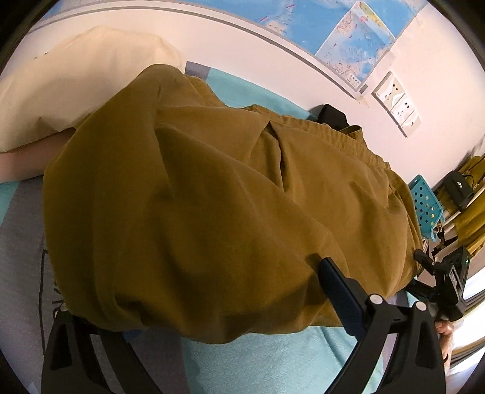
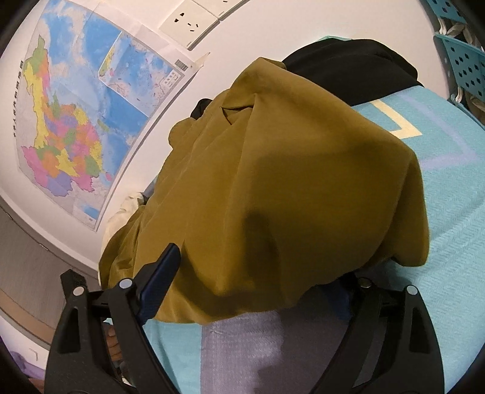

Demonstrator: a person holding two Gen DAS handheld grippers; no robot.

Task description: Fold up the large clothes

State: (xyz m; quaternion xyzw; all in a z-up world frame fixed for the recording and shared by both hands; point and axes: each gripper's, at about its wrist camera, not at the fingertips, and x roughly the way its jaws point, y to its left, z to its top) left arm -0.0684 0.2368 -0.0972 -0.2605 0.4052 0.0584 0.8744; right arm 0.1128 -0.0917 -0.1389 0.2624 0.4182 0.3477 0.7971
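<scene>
On the teal blanket point(image 1: 266, 357) lies a mustard-brown garment point(image 1: 212, 188), rumpled and mounded.

Bedroom — bedspread point(image 2: 448, 212), pillow point(image 1: 75, 85); wall map point(image 2: 75, 121).

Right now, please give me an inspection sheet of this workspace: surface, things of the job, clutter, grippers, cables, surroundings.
Surface: bed cover, turquoise with grey and cream bands.
Job's things: mustard garment, spread over the cover, wrinkled; its near edge drapes over one finger of each gripper.
Clutter: cream pillow at the far side; black cloth beside the garment.
Grippers: left gripper open, jaws wide apart; right gripper jaws apart, nothing clamped.
Cables: nothing seen.
Surroundings: wall map, wall sockets, turquoise perforated basket.
</scene>
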